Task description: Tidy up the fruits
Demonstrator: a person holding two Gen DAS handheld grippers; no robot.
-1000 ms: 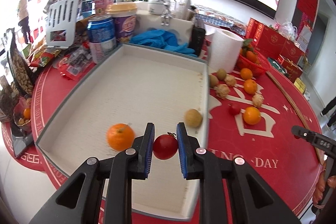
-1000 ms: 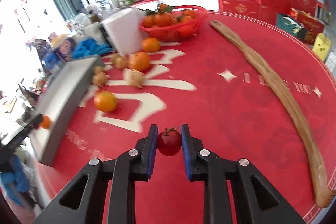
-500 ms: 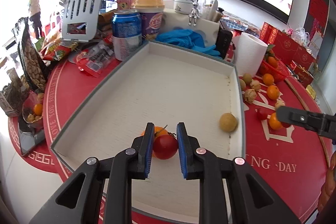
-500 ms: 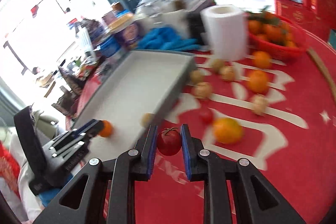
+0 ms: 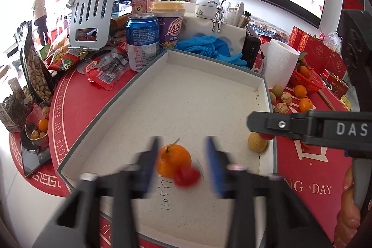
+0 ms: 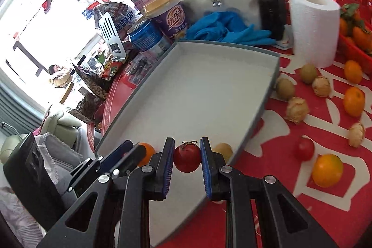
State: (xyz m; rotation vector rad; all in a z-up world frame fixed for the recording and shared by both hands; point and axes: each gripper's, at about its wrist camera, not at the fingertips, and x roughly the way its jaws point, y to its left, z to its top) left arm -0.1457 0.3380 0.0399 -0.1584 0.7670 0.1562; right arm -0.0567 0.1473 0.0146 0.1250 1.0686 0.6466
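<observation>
In the left wrist view my left gripper [image 5: 181, 160] is opening over the grey tray [image 5: 209, 64]. A red tomato [image 5: 187, 176] lies blurred between its parted blue pads, touching neither, beside an orange [image 5: 173, 159]. A yellowish fruit [image 5: 257, 142] rests by the tray's right wall. My right gripper [image 6: 187, 160] is shut on a second red tomato [image 6: 187, 159], held over the tray's near right corner [image 6: 232, 155]. The same gripper reaches in from the right in the left wrist view [image 5: 251, 123].
On the red cloth right of the tray lie oranges [image 6: 327, 170], a tomato [image 6: 304, 149], kiwis [image 6: 284, 88] and husked fruits [image 6: 297, 109]. A paper roll [image 6: 313, 27], blue gloves [image 6: 227, 27], a can [image 5: 143, 41], a cup [image 5: 171, 24] and snack bags [image 5: 37, 71] crowd the tray's far and left sides.
The left jaws have parted and let go of their tomato, which now lies beside the orange. The right gripper has swung left with its tomato, from the cloth to above the tray's corner.
</observation>
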